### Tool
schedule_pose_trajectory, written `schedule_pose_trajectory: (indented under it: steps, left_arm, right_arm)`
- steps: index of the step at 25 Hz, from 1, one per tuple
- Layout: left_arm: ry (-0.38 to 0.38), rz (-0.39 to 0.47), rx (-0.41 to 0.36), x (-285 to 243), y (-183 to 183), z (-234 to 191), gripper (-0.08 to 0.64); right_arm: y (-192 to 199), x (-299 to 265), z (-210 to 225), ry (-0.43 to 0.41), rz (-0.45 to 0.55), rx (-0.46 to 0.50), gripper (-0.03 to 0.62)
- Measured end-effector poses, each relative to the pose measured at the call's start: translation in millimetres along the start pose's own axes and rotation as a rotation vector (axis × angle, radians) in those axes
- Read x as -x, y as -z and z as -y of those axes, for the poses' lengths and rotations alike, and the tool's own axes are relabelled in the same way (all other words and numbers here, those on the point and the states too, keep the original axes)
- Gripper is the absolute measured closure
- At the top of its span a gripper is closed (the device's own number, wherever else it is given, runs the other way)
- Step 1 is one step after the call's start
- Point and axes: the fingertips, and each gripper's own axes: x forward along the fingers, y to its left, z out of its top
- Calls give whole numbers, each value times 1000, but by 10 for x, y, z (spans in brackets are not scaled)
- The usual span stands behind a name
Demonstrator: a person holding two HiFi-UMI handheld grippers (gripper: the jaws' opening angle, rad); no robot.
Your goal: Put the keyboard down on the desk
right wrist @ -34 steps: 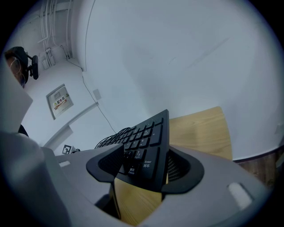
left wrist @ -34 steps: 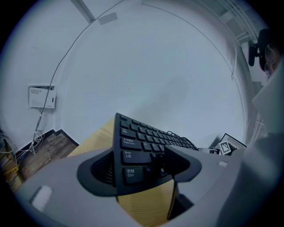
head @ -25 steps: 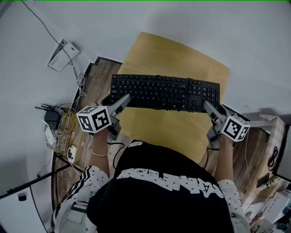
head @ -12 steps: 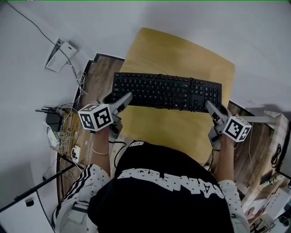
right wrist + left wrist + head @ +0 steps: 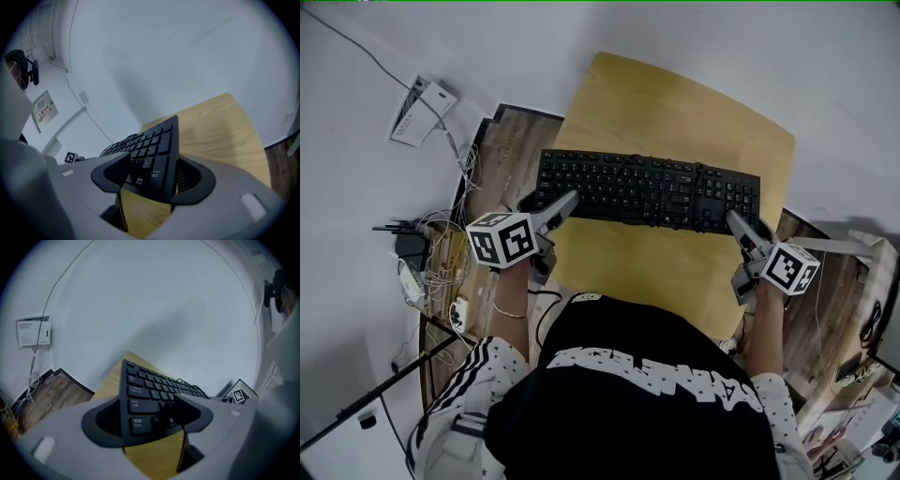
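A light wooden desk with rounded corners stands against a white wall, over wood-pattern floor. A black full-size keyboard lies level across the desk's middle, lengthwise left to right. The left gripper is clamped on its left end and the right gripper on its right end. Each has one jaw on the keys and one underneath. I cannot tell whether the keyboard touches the wood.
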Motion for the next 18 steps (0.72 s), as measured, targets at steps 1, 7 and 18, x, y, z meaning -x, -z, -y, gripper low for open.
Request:
schedule_pose_trajectory:
  steps: [1,7,18]
  left_arm:
    - [0,-4,3,-13,5,-14,244]
    - [-5,-20,7,-110,24,-60,244]
    - [-3,-51,25,-235,72,-144,244]
  right_arm:
    - [5,-13,14,3,-3,-1,302]
    - [64,-49,181,31,-15,-20,302]
    - [99,-131,228,44,-27,-44,302]
